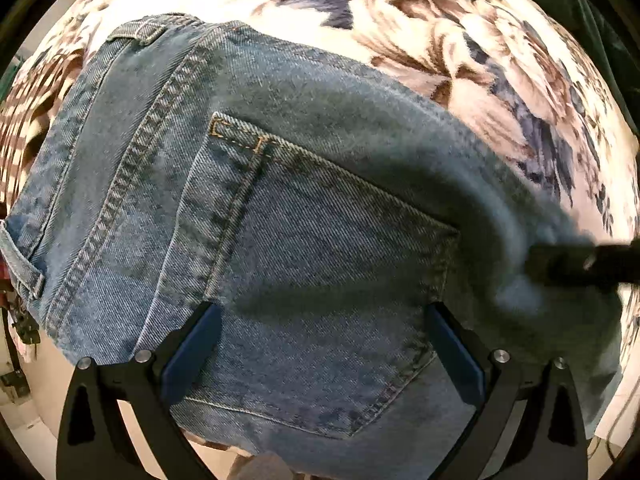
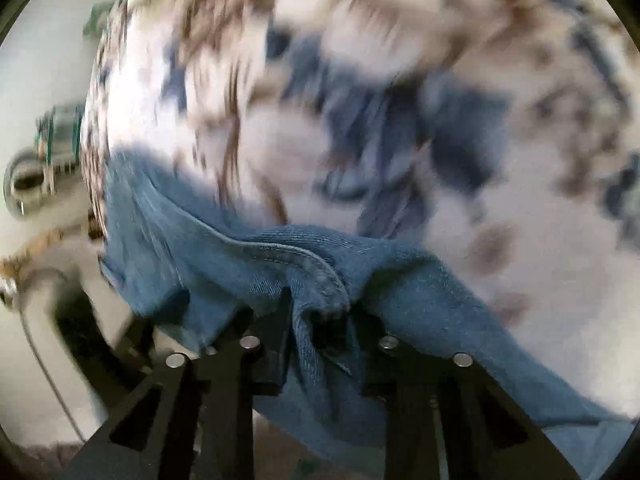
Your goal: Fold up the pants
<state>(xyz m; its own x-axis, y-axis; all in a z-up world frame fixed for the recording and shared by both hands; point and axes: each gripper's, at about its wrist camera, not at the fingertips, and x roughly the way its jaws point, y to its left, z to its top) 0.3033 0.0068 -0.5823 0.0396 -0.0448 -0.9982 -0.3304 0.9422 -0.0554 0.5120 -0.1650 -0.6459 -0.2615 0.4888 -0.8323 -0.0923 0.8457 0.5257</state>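
While the left gripper [image 1: 320,344] points down with jaws spread wide and nothing pinched, the jeans [image 1: 280,208] lie flat beneath them on the floral bedspread [image 1: 460,40], back pocket [image 1: 320,280] between the fingers. Right wrist view, blurred: right gripper [image 2: 316,320] nearly closed, a bunched denim fold with seam clamped between its jaws.

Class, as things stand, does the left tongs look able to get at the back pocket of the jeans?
Probably yes: the left tongs hang open directly over the back pocket, with nothing lying between them and the denim.
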